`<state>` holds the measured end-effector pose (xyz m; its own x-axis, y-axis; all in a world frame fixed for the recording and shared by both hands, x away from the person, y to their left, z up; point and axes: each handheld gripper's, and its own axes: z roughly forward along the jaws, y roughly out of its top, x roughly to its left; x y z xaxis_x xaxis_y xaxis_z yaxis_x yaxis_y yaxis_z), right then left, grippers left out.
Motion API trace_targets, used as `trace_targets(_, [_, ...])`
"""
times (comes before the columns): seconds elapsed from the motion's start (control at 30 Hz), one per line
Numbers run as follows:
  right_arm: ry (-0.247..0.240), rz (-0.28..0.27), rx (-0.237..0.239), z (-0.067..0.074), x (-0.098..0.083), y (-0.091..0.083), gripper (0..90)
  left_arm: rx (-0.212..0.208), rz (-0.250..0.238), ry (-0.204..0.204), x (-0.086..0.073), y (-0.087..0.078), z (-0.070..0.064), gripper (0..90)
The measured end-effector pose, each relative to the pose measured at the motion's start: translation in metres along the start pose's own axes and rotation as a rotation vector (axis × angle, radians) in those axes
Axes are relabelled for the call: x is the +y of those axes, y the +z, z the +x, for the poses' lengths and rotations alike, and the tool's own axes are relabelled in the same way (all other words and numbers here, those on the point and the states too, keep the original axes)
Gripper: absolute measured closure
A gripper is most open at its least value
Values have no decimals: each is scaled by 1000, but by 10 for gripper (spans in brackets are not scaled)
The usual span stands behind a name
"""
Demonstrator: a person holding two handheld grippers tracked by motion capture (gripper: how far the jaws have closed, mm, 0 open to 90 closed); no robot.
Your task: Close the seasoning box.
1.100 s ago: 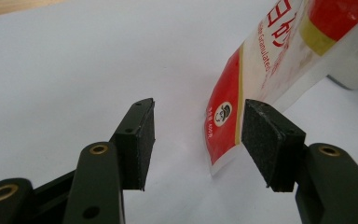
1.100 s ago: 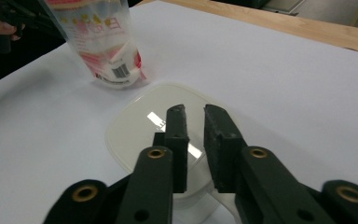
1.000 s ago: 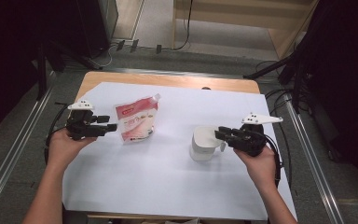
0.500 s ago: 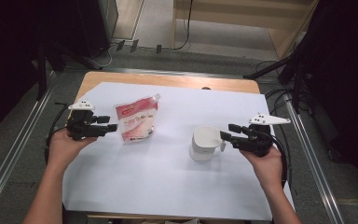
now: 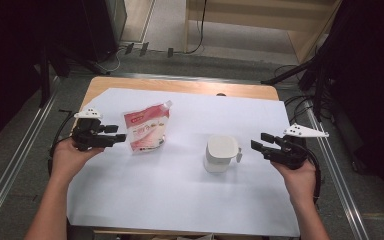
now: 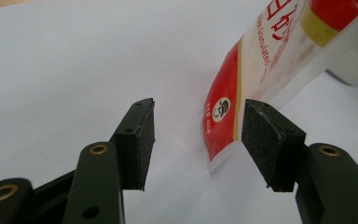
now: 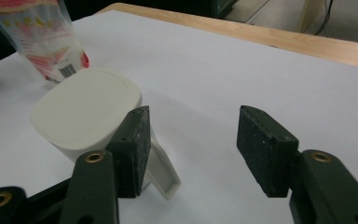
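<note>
- High view: the left hand-held gripper (image 5: 121, 137) is seen held just beside the standing red-and-white pouch (image 5: 146, 127), jaws apart; the right hand-held gripper (image 5: 259, 142) is found near the white lidded jug (image 5: 221, 153), jaws parted and just opened wider, nothing between them. Both things stand on the white sheet (image 5: 180, 200) covering the desk (image 5: 180, 86).
- Left gripper view: the pouch (image 6: 242, 88) is shown tilted, its lower corner lying between the open pads (image 6: 145, 135), untouched; printed lettering is made out here.
- Right gripper view: the jug (image 7: 81, 112) is caught left of the spread pads (image 7: 265, 149), its handle (image 7: 161, 172) beside the left pad; the pouch's barcode (image 7: 67, 71) is revealed behind.
</note>
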<state>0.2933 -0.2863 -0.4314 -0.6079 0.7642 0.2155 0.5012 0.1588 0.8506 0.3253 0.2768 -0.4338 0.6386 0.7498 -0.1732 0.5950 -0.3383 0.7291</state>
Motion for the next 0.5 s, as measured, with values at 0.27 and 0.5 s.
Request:
trace_targets(0.27, [32, 3, -41, -11, -14, -4, 389, 3, -8, -1, -1, 0, 0, 452])
trace_targets(0.5, [50, 16, -79, -20, -24, 3, 319, 7, -16, -4, -1, -1, 0, 452])
